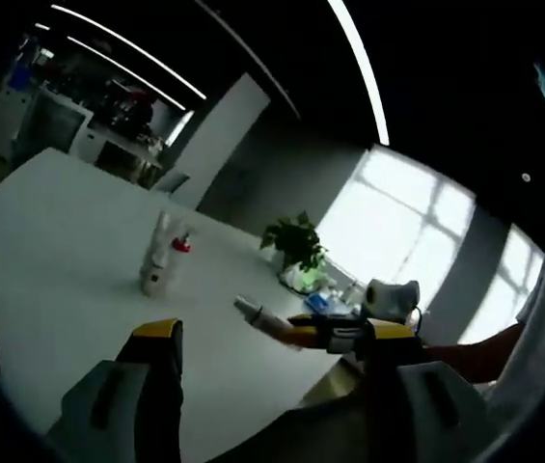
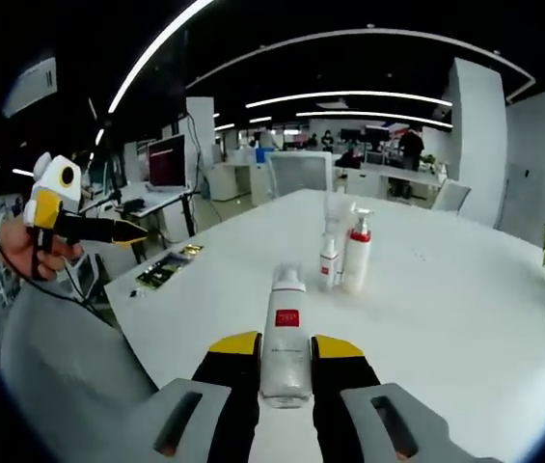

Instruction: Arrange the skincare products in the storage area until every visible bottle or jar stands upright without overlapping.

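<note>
My right gripper (image 2: 286, 349) is shut on a white bottle with a red label (image 2: 285, 338), held lying along the jaws above the white table (image 2: 446, 318). Beyond it, three bottles stand upright close together: a tall clear one (image 2: 335, 207), a small white one (image 2: 328, 260) and a white pump bottle with a red collar (image 2: 357, 253). In the left gripper view the same cluster (image 1: 161, 256) stands mid-table. My left gripper (image 1: 272, 333) is open with nothing between its jaws. The right gripper (image 1: 315, 335) enters from the right, carrying the bottle (image 1: 258, 315). A hand holds the left gripper (image 2: 125, 231) off the table's left side.
A potted plant (image 1: 296, 241) stands at the table's far edge with small packets (image 1: 320, 289) beside it. A flat green and gold item (image 2: 161, 273) lies near the table's left edge. An office chair (image 2: 301, 174) and desks stand beyond the table.
</note>
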